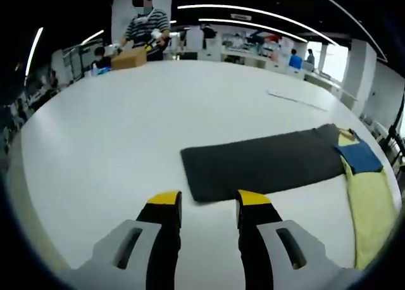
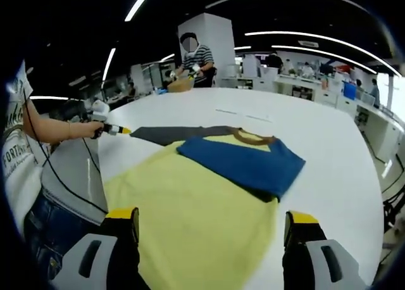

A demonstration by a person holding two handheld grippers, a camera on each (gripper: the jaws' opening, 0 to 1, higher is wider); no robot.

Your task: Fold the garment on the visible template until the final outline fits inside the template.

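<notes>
- Table (image 1: 114,132): a broad white surface carrying the garment and the template; a thin strip (image 1: 296,100) lies well beyond them in the left gripper view.
- Template (image 1: 266,163): a dark grey rectangular mat, flat on the table, extending away from the shirt's collar end.
- Shirt (image 2: 196,226): a yellow garment with blue sleeves and a brown collar (image 2: 256,138), spread on the table. One blue sleeve (image 2: 243,163) is folded across the yellow body. The collar end lies over the end of the template; the rest of the body lies off the mat, toward the right gripper.
- Left gripper (image 1: 209,204): yellow-tipped jaws stand apart with nothing between them, hovering above bare table just short of the template's near edge. In the right gripper view it appears at the left, held by a hand (image 2: 95,128), its tip near the template's end.
- Right gripper (image 2: 212,223): jaws spread wide and empty, poised over the yellow body.
- Background: a person in a striped top (image 2: 196,56) stands beyond the table by a box (image 1: 128,58).
</notes>
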